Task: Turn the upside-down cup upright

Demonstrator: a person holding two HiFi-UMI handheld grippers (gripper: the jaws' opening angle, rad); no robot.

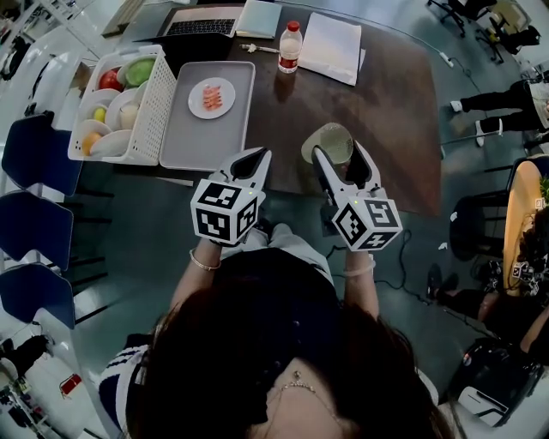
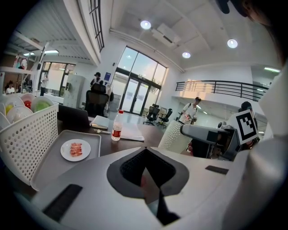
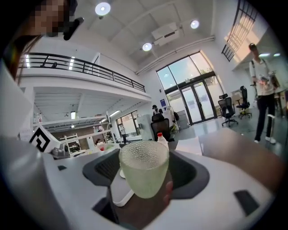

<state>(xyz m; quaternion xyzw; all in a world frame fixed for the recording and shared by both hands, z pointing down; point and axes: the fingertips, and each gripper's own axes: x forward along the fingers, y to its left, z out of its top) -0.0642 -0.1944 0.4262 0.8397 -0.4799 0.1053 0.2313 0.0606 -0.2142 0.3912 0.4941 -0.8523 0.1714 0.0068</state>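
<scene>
A pale green, bumpy glass cup point(image 1: 330, 139) hangs above the near edge of the brown table point(image 1: 390, 111), and my right gripper point(image 1: 341, 156) is shut on it. In the right gripper view the cup point(image 3: 144, 168) fills the space between the jaws, its wider end toward the top of the picture. From the left gripper view the cup point(image 2: 174, 137) shows at the right with one right finger point(image 2: 202, 133) against it. My left gripper point(image 1: 257, 159) is beside it on the left, shut and holding nothing point(image 2: 145, 150).
A grey tray point(image 1: 184, 141) carries a small plate of food point(image 1: 211, 97). Left of it stands a white basket point(image 1: 163, 103) of fruit and bowls. A water bottle point(image 1: 290, 47), papers point(image 1: 330, 47) and a laptop point(image 1: 202, 26) lie at the table's far side. Blue chairs point(image 1: 34, 154) line the left.
</scene>
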